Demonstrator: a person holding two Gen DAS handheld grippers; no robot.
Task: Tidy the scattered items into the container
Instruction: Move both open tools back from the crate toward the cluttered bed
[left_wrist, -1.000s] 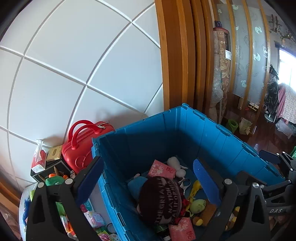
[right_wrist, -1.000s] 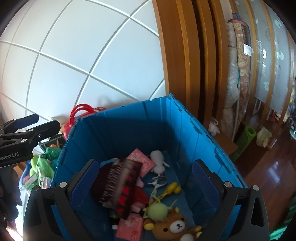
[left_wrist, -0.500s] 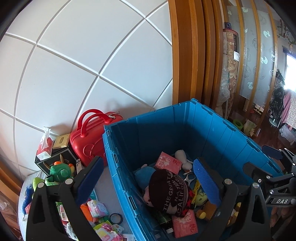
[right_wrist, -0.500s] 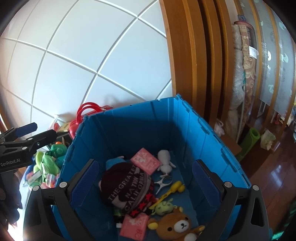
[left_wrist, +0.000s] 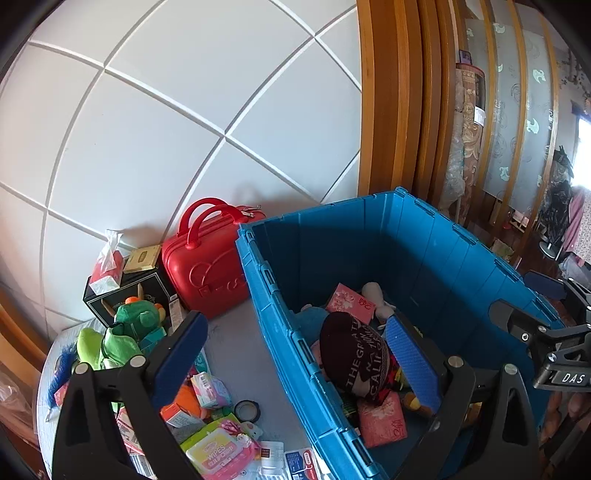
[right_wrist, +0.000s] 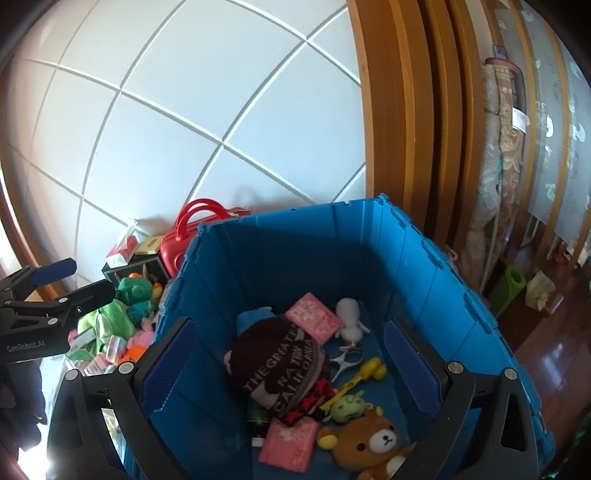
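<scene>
Right wrist view: the hat (right_wrist: 284, 365) is now lying in the bin (right_wrist: 436, 266), right tongs (right_wrist: 288, 362) apart and empty, left tongs (left_wrist: 295, 350) apart, swinging toward the worktop (left_wrist: 240, 350) clutter.

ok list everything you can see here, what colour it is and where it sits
bin: one, blue, by the wall
beanie: one, dark with white lettering, in the bin
pink packs: two, in the bin
bear: one, brown, bin's near corner
white toy: one, in the bin
scissors: one, silver, in the bin
suitcase: one, red, left of the bin
green plush: one, left pile
wipes: one pack, yellow-pink, left of the bin
tape roll: one, dark, beside the bin
left gripper: open, empty
right gripper: open, empty
</scene>
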